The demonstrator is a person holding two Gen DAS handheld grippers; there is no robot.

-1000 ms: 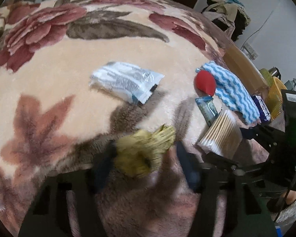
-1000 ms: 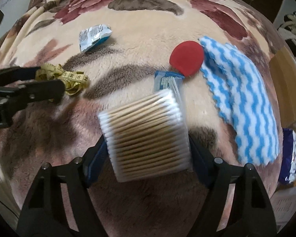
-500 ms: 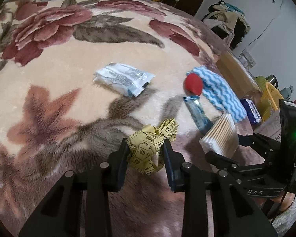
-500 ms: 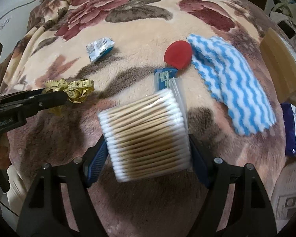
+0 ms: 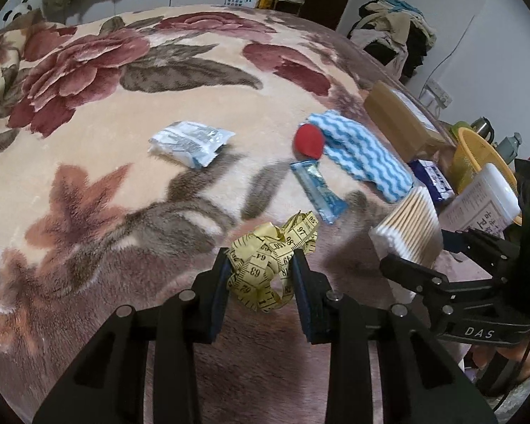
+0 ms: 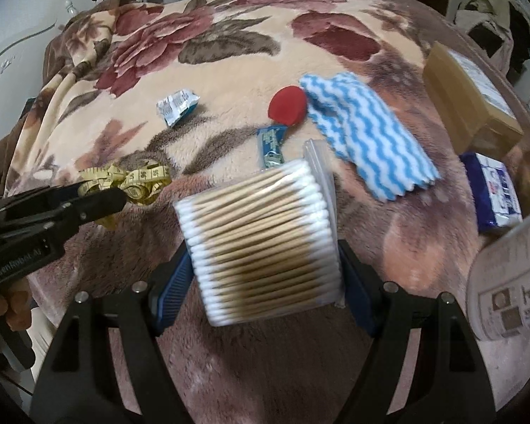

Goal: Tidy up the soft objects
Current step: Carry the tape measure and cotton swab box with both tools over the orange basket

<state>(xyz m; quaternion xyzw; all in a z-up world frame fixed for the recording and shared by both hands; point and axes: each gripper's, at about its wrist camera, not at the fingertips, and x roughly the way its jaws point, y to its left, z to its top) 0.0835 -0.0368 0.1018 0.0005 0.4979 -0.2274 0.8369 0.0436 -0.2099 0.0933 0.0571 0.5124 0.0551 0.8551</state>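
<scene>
A floral blanket (image 5: 201, 134) covers the bed, and everything else lies on it or hangs above it. Near its right edge lies a blue-and-white wavy cloth (image 5: 362, 152), with a red round pad (image 5: 309, 141) touching its left end. Just below the pad lies a slim blue sachet (image 5: 318, 190). Well to the left is a white and blue packet (image 5: 190, 141). The right tool (image 6: 265, 282) stands fairly wide, its 2 blue pads pressed on the ends of a clear bag of cotton swabs (image 6: 261, 243), which it holds off the blanket. The left tool (image 5: 261, 275) is nearly closed, pinching a crumpled yellow tape measure (image 5: 270, 258) between its pads, clear of the blanket and just left of the swabs.
</scene>
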